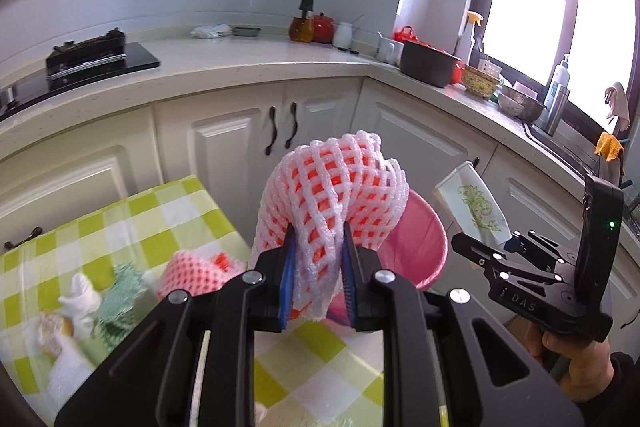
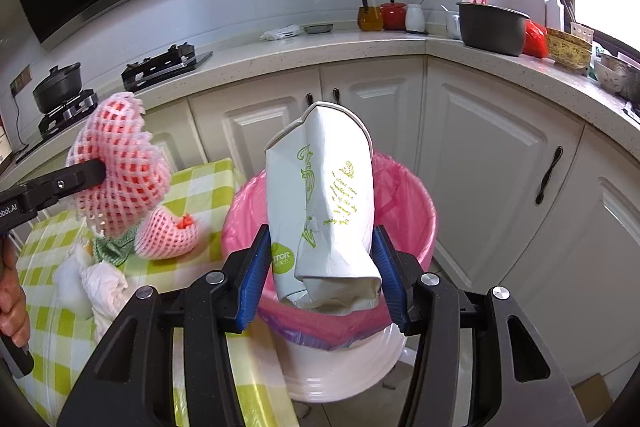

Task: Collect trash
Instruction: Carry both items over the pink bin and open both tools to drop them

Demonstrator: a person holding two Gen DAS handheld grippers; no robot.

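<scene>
My left gripper (image 1: 318, 267) is shut on a pink-and-white foam fruit net (image 1: 332, 195) and holds it in the air beside the table's edge; the net also shows in the right wrist view (image 2: 120, 167). My right gripper (image 2: 322, 263) is shut on a crumpled white paper cup (image 2: 324, 203) with green print, held above the pink-lined trash bin (image 2: 416, 223). The cup (image 1: 474, 207) and the bin (image 1: 420, 243) also show in the left wrist view. A second foam net (image 2: 168, 233) lies on the green checked table (image 2: 200, 187).
Crumpled white tissue (image 2: 104, 287) and a green scrap (image 2: 112, 247) lie on the table beside the second net. White cabinets (image 2: 480, 147) and a counter with pots, jars and a stove (image 2: 160, 65) stand behind the bin.
</scene>
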